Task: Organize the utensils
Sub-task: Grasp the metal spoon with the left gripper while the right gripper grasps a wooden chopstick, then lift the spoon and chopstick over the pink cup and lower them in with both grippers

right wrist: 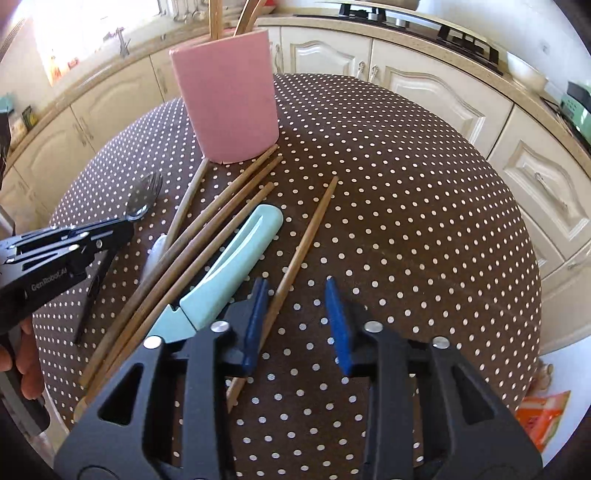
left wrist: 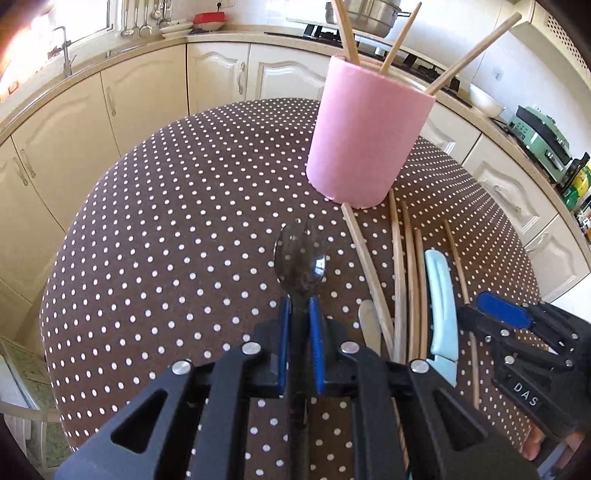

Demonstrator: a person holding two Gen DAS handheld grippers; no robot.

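My left gripper (left wrist: 299, 306) is shut on the handles of a metal spoon and fork (left wrist: 300, 258), held together above the dotted tablecloth (left wrist: 166, 221). Ahead to the right stands a pink holder (left wrist: 369, 136) with three wooden chopsticks (left wrist: 400, 35) in it. Several loose chopsticks (right wrist: 221, 206) and a light-blue sheathed knife (right wrist: 229, 266) lie in front of the holder (right wrist: 229, 92). My right gripper (right wrist: 295, 291) is open low over the table, with a single chopstick (right wrist: 310, 229) running between its fingers, untouched by the pads. The left gripper (right wrist: 122, 225) shows at the left of the right wrist view.
A pale-handled utensil (right wrist: 155, 254) lies partly under the chopsticks. Cream kitchen cabinets (left wrist: 140, 92) and a counter ring the round table. A stove with a steel pot (left wrist: 369, 14) is behind the holder. The cloth right of the single chopstick (right wrist: 406, 240) is bare.
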